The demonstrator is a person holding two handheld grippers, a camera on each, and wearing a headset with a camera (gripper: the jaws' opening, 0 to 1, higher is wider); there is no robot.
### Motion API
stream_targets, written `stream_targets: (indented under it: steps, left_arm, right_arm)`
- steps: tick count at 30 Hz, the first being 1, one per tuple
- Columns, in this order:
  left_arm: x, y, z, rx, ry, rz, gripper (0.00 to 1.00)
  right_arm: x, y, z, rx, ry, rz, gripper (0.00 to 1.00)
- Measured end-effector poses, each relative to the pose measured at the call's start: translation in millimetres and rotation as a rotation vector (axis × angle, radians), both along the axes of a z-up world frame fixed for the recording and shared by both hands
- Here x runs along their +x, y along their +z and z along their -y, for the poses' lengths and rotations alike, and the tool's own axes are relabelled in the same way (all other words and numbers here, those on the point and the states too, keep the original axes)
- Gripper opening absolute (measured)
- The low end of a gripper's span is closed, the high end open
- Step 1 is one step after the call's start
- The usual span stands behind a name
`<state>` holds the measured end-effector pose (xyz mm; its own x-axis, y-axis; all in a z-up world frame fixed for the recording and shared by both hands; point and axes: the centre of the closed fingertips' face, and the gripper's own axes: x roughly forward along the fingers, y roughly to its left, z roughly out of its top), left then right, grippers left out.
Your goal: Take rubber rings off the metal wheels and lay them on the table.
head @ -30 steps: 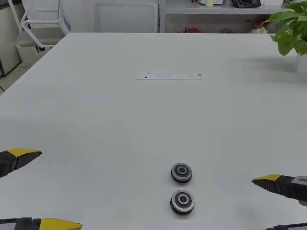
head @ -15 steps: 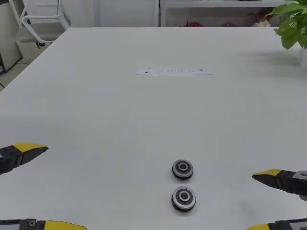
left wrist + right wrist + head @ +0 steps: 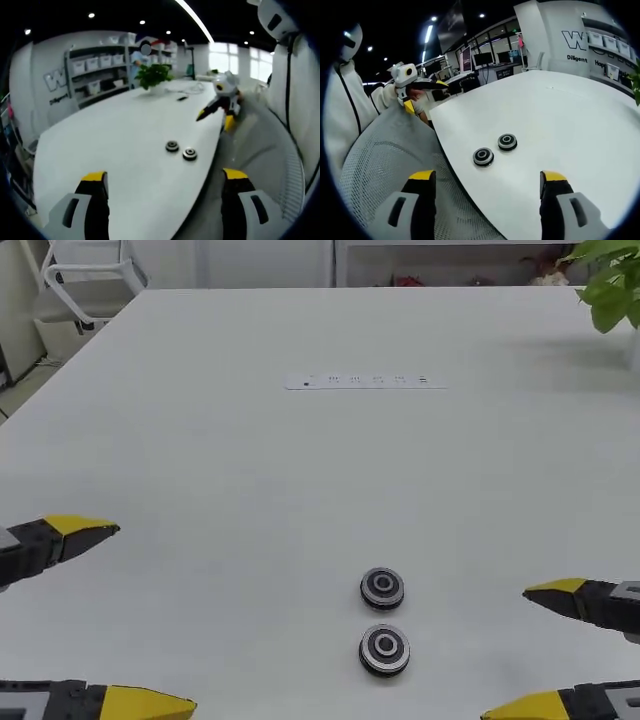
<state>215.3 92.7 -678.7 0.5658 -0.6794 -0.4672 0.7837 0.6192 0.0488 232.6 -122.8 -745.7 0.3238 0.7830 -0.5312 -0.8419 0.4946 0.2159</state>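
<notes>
Left gripper [image 3: 165, 175] and right gripper [image 3: 487, 175]: black jaws, yellow tips, grey housings; white clothing [image 3: 342, 110].

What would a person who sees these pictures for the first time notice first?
Two metal wheels with dark rubber rings, the farther wheel and the nearer wheel, lie close together near the front edge of the wide white table. The open, yellow-tipped left gripper and right gripper flank them, each apart from the wheels. A green plant sits at the far right corner.
</notes>
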Motion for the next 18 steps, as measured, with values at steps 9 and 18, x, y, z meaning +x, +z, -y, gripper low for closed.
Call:
stream_targets:
  steps: [9,18]
  left_arm:
    - [3.5,2.9,11.3,-0.005,-0.042,0.009,0.94]
    - [9.4,12.7,31.2,-0.028,-0.095,0.037,0.91]
  right_arm:
    - [0.0,6.2,-7.4,0.007,0.032,0.021,0.79]
    - [1.0,11.9,-12.9,0.022,0.061,0.047,0.75]
